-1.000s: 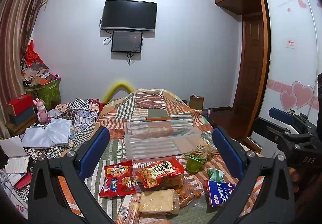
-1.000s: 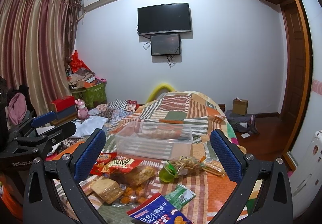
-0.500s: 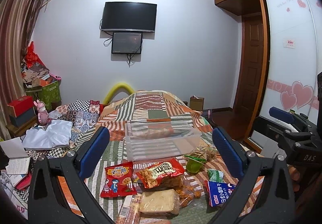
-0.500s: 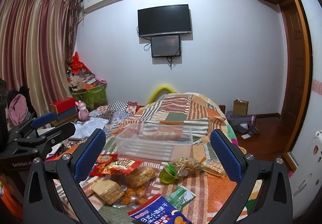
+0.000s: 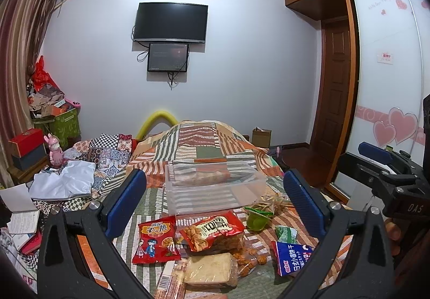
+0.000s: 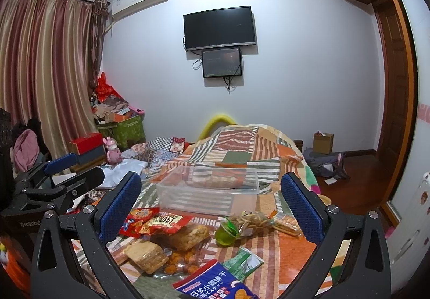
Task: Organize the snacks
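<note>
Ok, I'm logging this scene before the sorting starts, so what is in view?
clear bin: 1, transparent, on bed behind snacks
red snack bags: 2, red, bed front left
blue packet: 1, blue, front right
green jelly cup: 1, green, right of red bags
bread pack: 1, pale, nearest edge
patchwork quilt: 1, orange-green, covering bed
TV: 1, black, on wall
left gripper: 1, black-blue, open above snacks
right gripper: 1, black-blue, open

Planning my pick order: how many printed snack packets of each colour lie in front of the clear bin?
Red: 2, cartoon packet and big-lettered packet
Blue: 1, blue packet
Green: 1, green sachet
Total: 4
</note>
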